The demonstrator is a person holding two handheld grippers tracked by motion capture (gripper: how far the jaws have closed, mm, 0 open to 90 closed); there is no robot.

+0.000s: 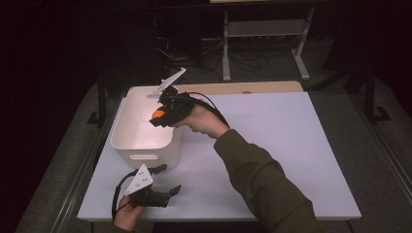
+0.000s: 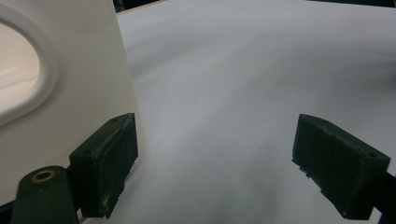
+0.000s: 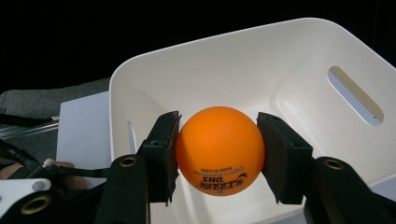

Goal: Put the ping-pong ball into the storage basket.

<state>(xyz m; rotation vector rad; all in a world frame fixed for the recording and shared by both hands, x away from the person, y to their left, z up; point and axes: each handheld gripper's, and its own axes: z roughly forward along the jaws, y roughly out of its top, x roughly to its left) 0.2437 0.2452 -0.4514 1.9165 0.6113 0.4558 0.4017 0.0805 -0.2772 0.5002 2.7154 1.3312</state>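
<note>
An orange table-tennis ball (image 3: 220, 150) with dark print sits between the two black pads (image 3: 164, 154) of my right gripper (image 3: 217, 156), which is shut on it. In the high view that right gripper (image 1: 158, 116) holds the ball (image 1: 157, 114) over the open white bin (image 1: 127, 144), above its right side. The bin (image 3: 299, 65) has slot handles in its walls and looks bare inside. My left gripper (image 1: 167, 180) rests low near the table's front left, in front of the bin, open with nothing between its pads (image 2: 108, 163). The bin wall (image 2: 84, 84) stands just beside its left pad.
The white tabletop (image 1: 272, 145) stretches wide to the right of the bin. A wooden strip (image 1: 243, 88) runs along the table's far edge. Dark floor, cables and a white frame (image 1: 262, 34) lie beyond the table. A sleeved forearm (image 1: 257, 179) crosses the table's middle.
</note>
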